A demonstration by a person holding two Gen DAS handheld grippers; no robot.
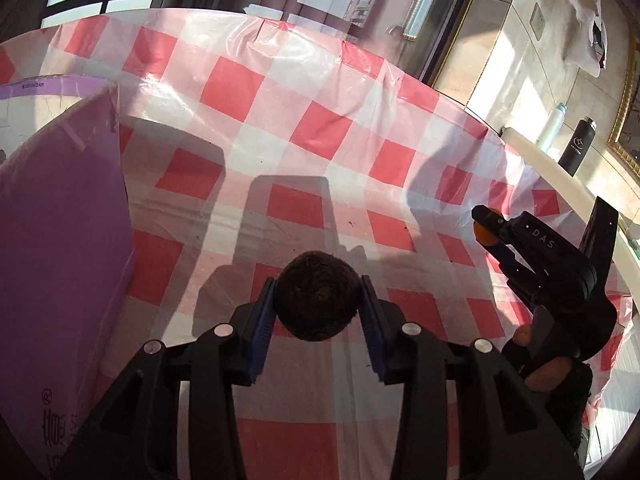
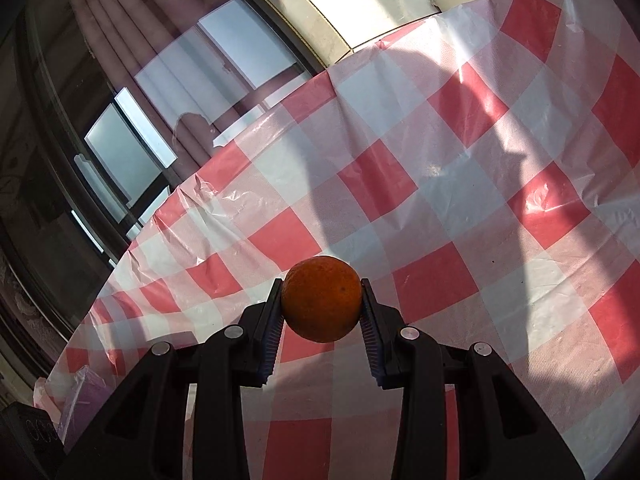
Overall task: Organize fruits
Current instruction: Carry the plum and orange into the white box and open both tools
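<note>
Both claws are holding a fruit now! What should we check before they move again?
1. Left gripper shut on the dark brown fuzzy fruit: ok.
2. Right gripper shut on the orange: ok.
3. Both fruits lifted off the checked tablecloth: cannot tell.
4. Purple box near the left gripper: ok.
5. Room inside the box: cannot tell.

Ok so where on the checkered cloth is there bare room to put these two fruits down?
The checkered cloth lies bare ahead of the left claw, from the purple box across to the right claw. It is crowded only along the box wall and around the right claw's orange.
</note>
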